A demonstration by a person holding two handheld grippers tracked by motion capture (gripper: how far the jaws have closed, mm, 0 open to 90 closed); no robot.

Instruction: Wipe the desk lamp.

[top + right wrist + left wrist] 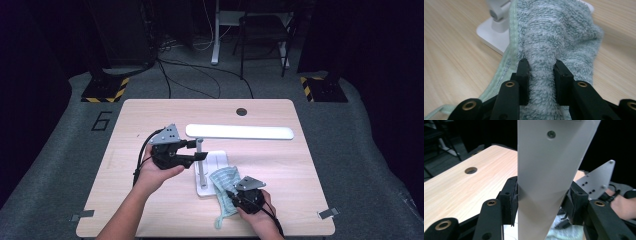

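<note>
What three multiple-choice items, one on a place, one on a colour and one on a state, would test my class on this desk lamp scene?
1. Where does the cloth lie?
A. partly on the lamp base
B. over the table's hole
C. on the floor

2. What colour is the cloth?
A. red
B. pale green
C. black

3. What does the left gripper hold?
A. nothing
B. a cable
C. the desk lamp

Answers: 1 A, the high view shows it overlapping the base. 2 B, the right gripper view shows pale green pile. 3 C, its jaws press on the white lamp.

A fluffy green terry cloth (564, 32) lies against the smooth matt white plastic lamp (239, 131) on the wood-grain table (150, 115).
</note>
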